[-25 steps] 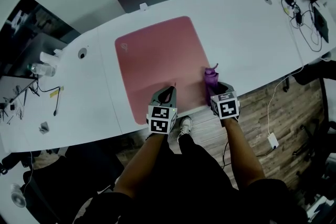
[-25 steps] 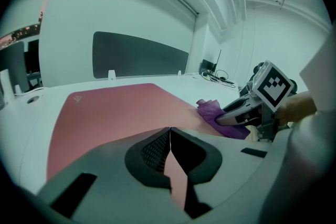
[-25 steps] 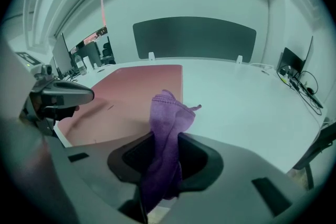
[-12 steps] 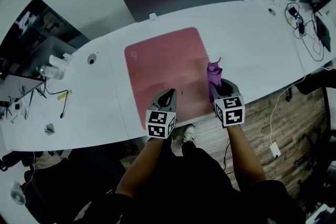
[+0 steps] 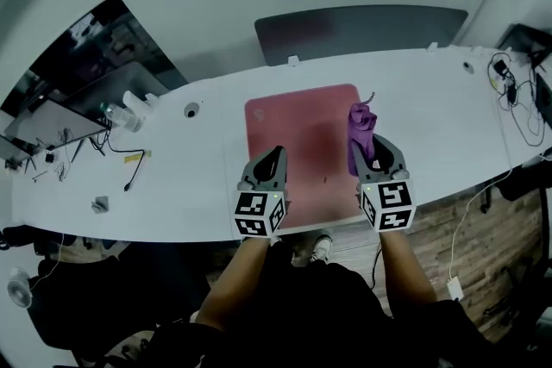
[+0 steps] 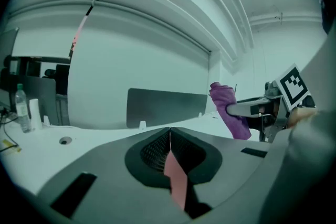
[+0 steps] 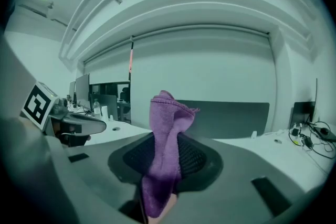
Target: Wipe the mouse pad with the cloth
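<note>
Purple in the head view: shows the cloth clamped upright in the right claw above the right edge of the pink mouse pad, left claw over its left side. Left gripper view: shows jaws pressed together, nothing between. Right gripper view: shows only a bunched fold nipped, so probably risks slipping loose under wiping pressure.

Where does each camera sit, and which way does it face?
Head view: on the person's head, facing down at the pink rectangular mouse pad; forearms show.
Left gripper view: on the left gripper, facing along its shut jaws.
Right gripper view: on the right gripper, whose jaws clamp the purple cloth.
All show that cloth.
</note>
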### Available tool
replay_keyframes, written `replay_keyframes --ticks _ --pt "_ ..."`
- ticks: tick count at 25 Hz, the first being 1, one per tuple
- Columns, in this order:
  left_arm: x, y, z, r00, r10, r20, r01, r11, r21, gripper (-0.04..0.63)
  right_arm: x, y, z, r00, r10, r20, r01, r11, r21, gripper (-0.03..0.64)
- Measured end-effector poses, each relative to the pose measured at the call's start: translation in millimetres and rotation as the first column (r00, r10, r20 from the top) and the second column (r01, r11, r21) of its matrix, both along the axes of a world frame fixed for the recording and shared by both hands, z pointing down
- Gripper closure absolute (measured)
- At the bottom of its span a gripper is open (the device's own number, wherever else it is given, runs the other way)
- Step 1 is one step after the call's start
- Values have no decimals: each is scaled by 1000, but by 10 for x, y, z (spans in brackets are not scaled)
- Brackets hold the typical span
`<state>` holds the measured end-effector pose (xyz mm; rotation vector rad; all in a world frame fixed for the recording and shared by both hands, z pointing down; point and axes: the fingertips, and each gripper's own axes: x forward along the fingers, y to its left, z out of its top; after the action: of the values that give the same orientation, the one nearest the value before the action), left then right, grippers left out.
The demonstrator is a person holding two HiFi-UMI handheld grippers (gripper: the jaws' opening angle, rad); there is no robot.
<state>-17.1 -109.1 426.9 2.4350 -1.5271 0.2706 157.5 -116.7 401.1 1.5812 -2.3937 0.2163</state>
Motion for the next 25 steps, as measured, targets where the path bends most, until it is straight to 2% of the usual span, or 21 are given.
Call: replay_keyframes --ticks 4,7,14,25 --pt "-190 -10 -337 1000 -30 8 29 996 84 572 -255 -18 -336 996 -69 47 66 996 67 486" --pt "-267 -25 -482 999 -47 1 46 992 116 572 -343 -55 -503 994 -88 60 81 991 109 486" --pt "-301 -42 -518 999 -52 3 51 991 120 572 -447 -120 -534 996 -92 9 90 987 133 500" --pt "-169 1 -496 1000 -14 25 11 992 124 572 -531 -113 -522 995 -101 0 100 982 157 500"
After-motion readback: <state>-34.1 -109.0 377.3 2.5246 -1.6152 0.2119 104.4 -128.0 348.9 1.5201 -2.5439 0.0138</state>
